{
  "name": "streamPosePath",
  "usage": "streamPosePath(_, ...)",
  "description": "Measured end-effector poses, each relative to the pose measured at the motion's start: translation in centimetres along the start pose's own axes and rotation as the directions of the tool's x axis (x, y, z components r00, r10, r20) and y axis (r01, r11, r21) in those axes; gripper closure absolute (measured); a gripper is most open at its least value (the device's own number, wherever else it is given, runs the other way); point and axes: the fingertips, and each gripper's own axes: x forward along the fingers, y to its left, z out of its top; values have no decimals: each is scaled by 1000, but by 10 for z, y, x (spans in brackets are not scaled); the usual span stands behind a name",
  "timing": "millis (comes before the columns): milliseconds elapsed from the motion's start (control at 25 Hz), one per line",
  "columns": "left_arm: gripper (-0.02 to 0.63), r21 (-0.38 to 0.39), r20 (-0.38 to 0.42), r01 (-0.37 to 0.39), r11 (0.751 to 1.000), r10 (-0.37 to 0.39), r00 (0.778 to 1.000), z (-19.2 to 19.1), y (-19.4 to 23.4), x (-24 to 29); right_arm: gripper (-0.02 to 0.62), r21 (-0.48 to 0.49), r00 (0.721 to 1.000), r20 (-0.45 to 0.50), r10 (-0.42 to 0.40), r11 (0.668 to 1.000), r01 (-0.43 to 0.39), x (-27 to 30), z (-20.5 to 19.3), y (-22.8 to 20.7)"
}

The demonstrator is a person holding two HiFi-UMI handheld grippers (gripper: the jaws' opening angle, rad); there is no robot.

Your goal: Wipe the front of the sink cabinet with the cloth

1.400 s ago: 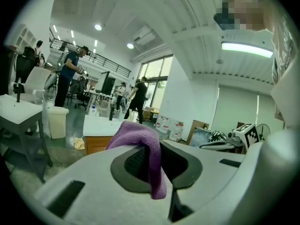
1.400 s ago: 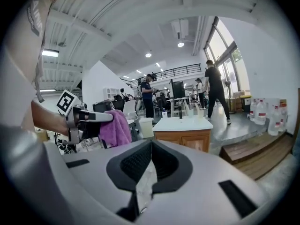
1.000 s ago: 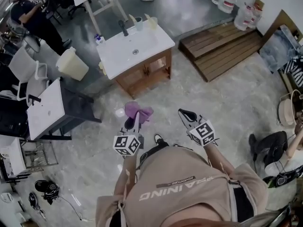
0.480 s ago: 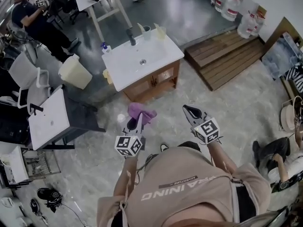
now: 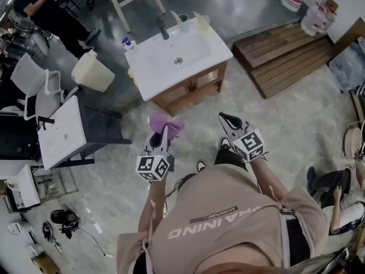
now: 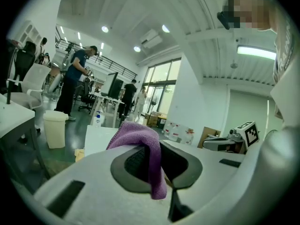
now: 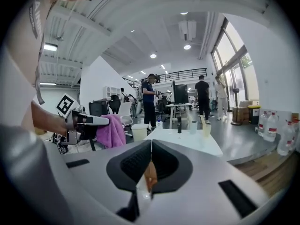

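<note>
Purple cloth (image 6: pixel 140 142) is hanging pinched between the fingers (image 6: pixel 129 165) of the left gripper (image 5: pixel 162 135). They're clamping right down on it, so a fold is bunching up above the tips and a tail is draping over the pads. The right gripper (image 5: pixel 226 120) is riding just beside it with its fingers pressed together, and as far as I can see they're gripping nothing.

Going outward, both grippers are pointing toward the sink cabinet (image 5: pixel 194 86). The cloth is hovering in the air on the cabinet's front side, near it but not touching the wooden front, and a strip of bare floor (image 5: pixel 199 116) is showing between the two in the head view. The white counter (image 5: pixel 154 73) is sitting on top of the cabinet, with a faucet and a couple of cups lining its far edge.

Progress-wise, I'm guessing the pickup part is done and the actual wiping isn't happening yet. No part of the cloth is meeting the cabinet. That's leaving pretty much everything: closing the gap to the cabinet, pressing the cloth onto its doors and sweeping it across the front.
</note>
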Motion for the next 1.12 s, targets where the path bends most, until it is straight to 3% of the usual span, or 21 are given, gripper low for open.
streamPosePath(320, 569, -36, -20, -107, 994, 106, 994, 5, -10, 51, 583, 14, 990, 32, 138, 990, -138, 39, 8, -56)
streamPosePath(560, 569, -76, -9, -200, 977, 200, 980, 2, -20, 82, 583, 21, 978, -7, 208, 978, -208, 58, -4, -95)
streamPosePath(880, 569, -105, -60, -267, 958, 262, 963, -22, -18, 73, 583, 9, 937, -75, 341, 940, -341, 82, -20, -84)
streamPosePath(1120, 569, -133, -67, -244, 961, 237, 969, -43, 5, 69, 583, 7, 928, -119, 354, 935, -356, 99, -28, -61)
